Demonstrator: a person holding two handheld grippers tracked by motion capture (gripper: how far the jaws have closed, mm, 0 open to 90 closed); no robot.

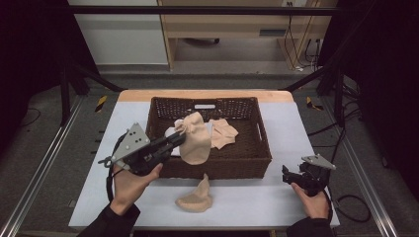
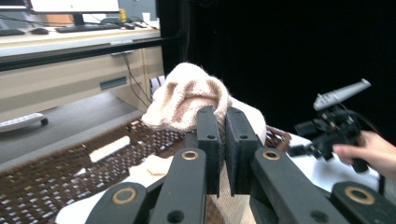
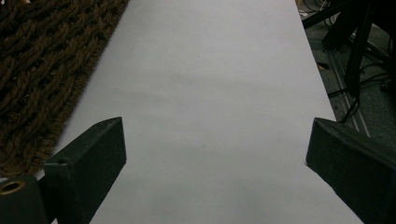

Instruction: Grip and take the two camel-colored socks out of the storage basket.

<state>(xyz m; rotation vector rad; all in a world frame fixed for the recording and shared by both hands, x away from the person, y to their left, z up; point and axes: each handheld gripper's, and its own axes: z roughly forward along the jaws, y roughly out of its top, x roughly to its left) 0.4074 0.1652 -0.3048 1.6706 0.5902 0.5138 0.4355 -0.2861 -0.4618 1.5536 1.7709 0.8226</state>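
My left gripper is shut on the cuff of a beige sock, which hangs above the left part of a brown wicker basket. In the left gripper view the jaws pinch the sock, and it bulges above them. A second beige sock lies inside the basket. A third sock lies on the table in front of the basket. My right gripper rests at the table's right front; its jaws stand wide apart with nothing between them.
The basket sits mid-table on a white surface, and its woven wall is left of the right gripper. The right gripper and its hand appear beyond the basket in the left gripper view. Black frame rails flank the table.
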